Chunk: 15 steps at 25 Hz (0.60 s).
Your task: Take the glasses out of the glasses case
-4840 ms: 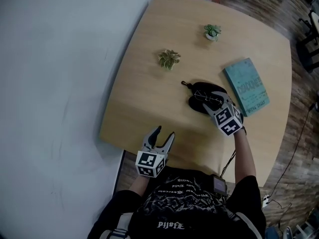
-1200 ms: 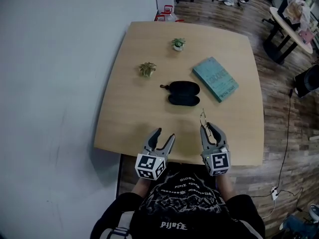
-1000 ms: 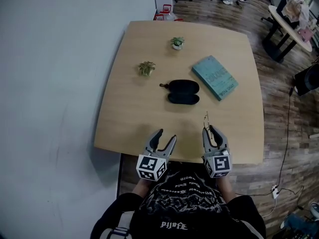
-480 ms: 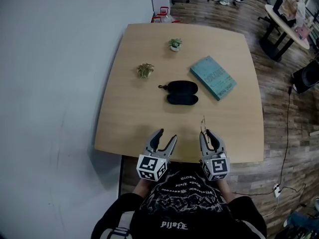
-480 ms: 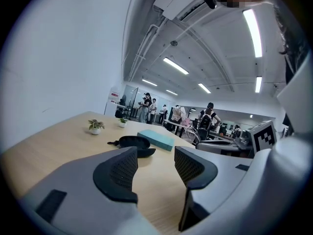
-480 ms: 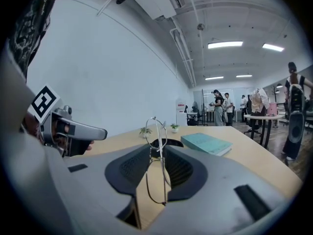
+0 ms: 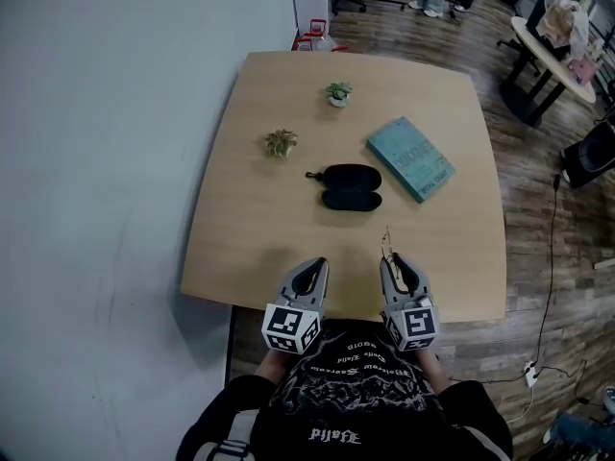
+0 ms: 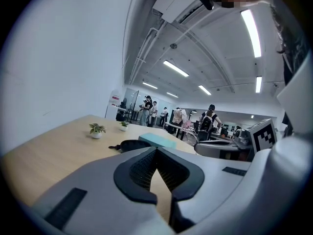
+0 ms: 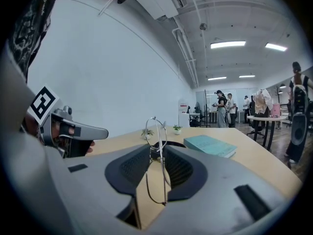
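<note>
Tabletop [image 7: 240, 238] of pale wood, squarish with rounded corners, standing beside a plain white wall [image 7: 106, 161] on a dark plank floor [image 7: 538, 209]. Carrying, toward the far side, a small green plant in a white pot [image 7: 337, 94], a yellowish leafy plant [image 7: 281, 143] nearer the wall, a teal hardback book [image 7: 411, 158] lying flat on the right and, at the middle, a black oval glasses case [image 7: 352, 186] lying open with its two halves side by side. Giving way beyond the far edge to an office space with a round table [image 7: 548, 41], chairs and people standing under strip lights.

Gripping thin wire-framed glasses [image 9: 158, 158] in the right claw [image 7: 393, 260] over the near edge of the tabletop: jaws partly closed, pinching the frame at about the bridge, one lens rim standing up past the fingertips, the other reaching back between the pads. Keeping the glasses well apart from the glasses case, which is lying farther out, ahead and slightly to the left of that claw. Hovering alongside, the left claw [image 7: 317, 265], jaws pressed together with nothing between them, pointing the same way over the near edge.

Set against a second ago: left claw having just been closing from a wide spread to fully together, empty throughout. Right claw pinching the glasses just as before, in much the same spot. Set against the earliest frame: right claw then reaching down at the case in mid-tabletop, the glasses lying in it; now drawn back to the near edge.
</note>
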Each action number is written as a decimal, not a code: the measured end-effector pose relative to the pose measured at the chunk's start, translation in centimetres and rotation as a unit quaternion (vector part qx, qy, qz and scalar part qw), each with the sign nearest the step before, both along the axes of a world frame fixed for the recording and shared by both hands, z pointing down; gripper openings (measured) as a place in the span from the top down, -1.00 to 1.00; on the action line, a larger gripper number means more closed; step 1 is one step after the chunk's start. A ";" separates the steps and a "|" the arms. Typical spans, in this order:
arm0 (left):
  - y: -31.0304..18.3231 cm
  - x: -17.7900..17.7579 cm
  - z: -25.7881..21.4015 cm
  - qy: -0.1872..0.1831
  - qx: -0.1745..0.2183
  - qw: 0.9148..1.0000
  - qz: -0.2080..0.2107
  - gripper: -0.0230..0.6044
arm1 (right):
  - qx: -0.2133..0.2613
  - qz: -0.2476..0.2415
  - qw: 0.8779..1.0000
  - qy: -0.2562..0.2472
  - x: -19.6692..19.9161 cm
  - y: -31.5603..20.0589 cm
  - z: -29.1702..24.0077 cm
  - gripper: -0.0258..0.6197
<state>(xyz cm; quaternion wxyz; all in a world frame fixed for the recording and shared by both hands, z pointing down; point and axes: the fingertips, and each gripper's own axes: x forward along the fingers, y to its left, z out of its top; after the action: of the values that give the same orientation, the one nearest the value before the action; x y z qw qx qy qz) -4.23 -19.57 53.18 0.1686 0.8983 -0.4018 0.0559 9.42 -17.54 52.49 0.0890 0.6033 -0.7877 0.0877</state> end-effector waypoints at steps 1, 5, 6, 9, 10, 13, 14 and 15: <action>-0.1 0.1 0.0 0.004 -0.001 1.000 0.003 0.91 | 0.000 -0.001 1.000 0.001 -0.1 -0.1 0.0 0.61; -0.3 0.3 -0.2 0.010 0.000 1.000 0.005 0.91 | -0.001 -0.001 1.000 0.009 0.0 -0.4 0.0 0.62; -0.4 0.3 -0.2 0.010 0.001 1.000 0.005 0.91 | -0.001 -0.001 1.000 0.010 0.1 -0.4 0.0 0.62; -0.7 0.3 -0.3 0.009 0.004 1.000 0.005 0.92 | -0.001 0.000 1.000 0.010 0.3 -0.7 -0.1 0.62; -0.7 0.3 -0.3 0.009 0.005 1.000 0.006 0.91 | -0.001 0.000 1.000 0.012 0.3 -0.8 -0.1 0.62; -0.8 0.3 -0.1 0.010 0.000 1.000 0.007 0.91 | -0.005 -0.003 1.000 0.014 0.0 -1.0 0.1 0.62; -0.8 0.2 0.0 0.011 -0.001 1.000 0.007 0.91 | -0.007 -0.005 1.000 0.014 -0.1 -1.0 0.3 0.62; -0.9 0.1 0.1 0.011 -0.002 1.000 0.007 0.91 | -0.009 -0.007 1.000 0.014 -0.3 -1.1 0.4 0.62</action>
<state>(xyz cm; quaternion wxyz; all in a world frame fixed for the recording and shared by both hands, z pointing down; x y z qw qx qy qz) -4.11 -20.45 53.23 0.1746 0.9013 -0.3936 0.0481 9.10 -18.62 52.92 0.1056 0.5981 -0.7898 0.0854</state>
